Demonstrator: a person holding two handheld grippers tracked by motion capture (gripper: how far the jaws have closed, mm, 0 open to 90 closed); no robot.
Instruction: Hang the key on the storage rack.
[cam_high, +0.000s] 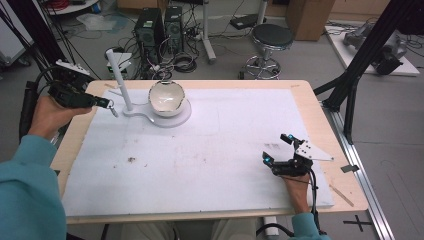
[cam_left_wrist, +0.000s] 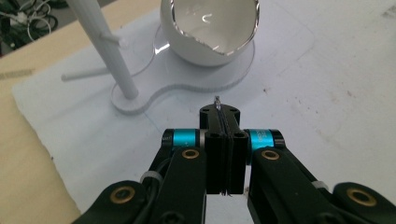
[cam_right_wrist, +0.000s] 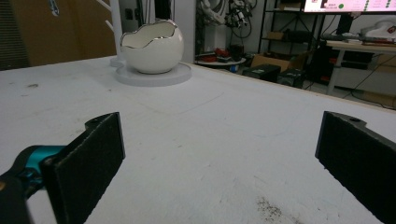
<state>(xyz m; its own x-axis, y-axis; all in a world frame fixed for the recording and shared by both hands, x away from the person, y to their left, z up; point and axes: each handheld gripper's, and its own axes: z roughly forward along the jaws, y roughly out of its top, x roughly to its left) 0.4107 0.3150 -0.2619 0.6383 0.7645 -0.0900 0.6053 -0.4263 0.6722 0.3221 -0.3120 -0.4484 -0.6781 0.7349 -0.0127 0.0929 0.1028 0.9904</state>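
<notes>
A small thin silvery metal piece (cam_left_wrist: 216, 101) (too small to identify) is pinched in the left hand-held gripper (cam_left_wrist: 223, 114), whose jaws are clenched on it, above the white foam mat's (cam_high: 200, 155) far left corner. Just beyond stands a glossy white eggshell-shaped bowl with a jagged silver rim (cam_high: 166, 98), on a flat white base (cam_high: 182, 117) with a slanted white pegged post (cam_high: 119, 79). The right hand-held gripper (cam_high: 277, 148) rests with jaws spread wide, well apart, near the wooden worktop's (cam_high: 320, 125) right edge.
</notes>
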